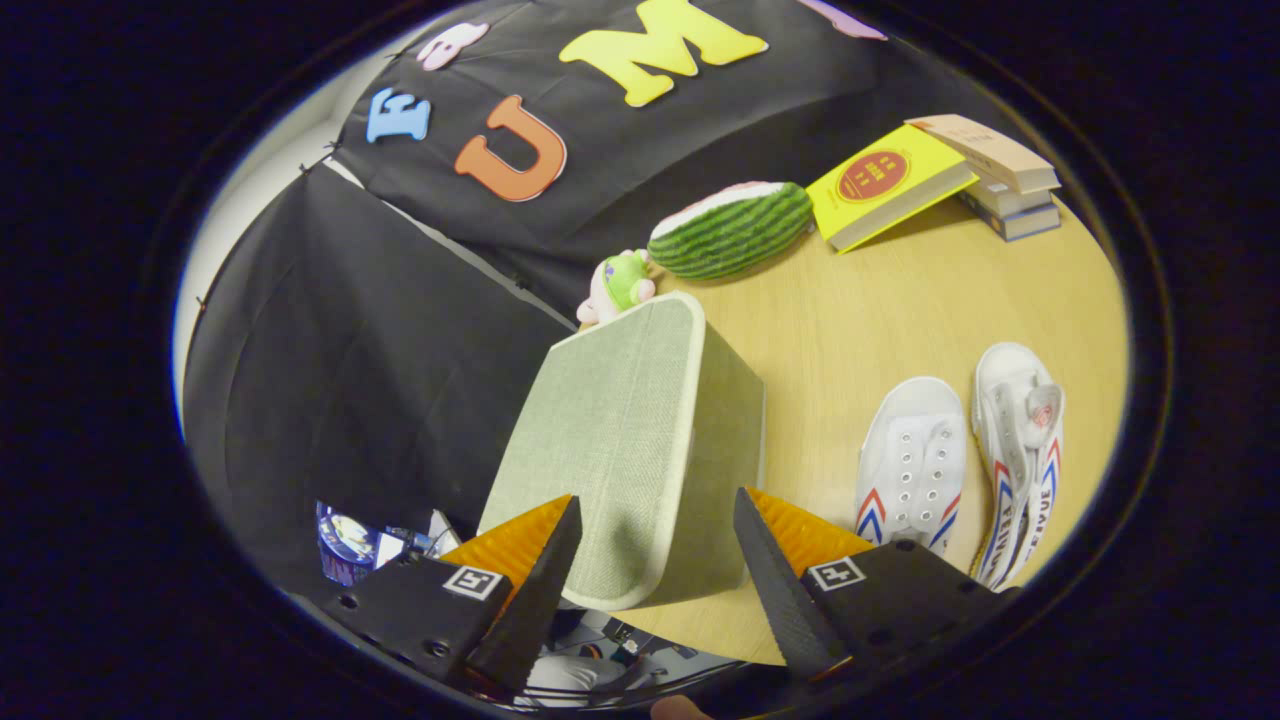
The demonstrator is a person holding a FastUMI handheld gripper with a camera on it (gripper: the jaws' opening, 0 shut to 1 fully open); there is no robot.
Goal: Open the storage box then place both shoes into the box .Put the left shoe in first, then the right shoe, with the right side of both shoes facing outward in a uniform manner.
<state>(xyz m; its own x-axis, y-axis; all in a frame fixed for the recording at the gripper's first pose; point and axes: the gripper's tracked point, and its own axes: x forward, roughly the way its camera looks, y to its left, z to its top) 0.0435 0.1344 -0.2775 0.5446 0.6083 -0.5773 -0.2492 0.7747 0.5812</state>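
Gripper view: claw (655, 545) spread wide, clamped on nothing, hanging above the storage box (625, 440) with the near edge of the lid between the fingers (545, 560). Closed still, lid on. Looks fabric-covered, light, fairly stiff in the panels yet likely to give a little under a pinch; woven surface should offer decent friction. Best taken at the lid's rim on the near edge, where a thin lip fits between the fingers, not across the broad top.

Right of the claw and just beyond it, on the tabletop (880, 310), two white canvas shoes: one upright (912, 462), the other (1018, 455) tipped on its side. Soft, light, collapsible uppers; firmer hold probably at the heel or sole edge.

Farther out, a watermelon plush (730, 228), a small green toy (622, 282), and books (940, 175).
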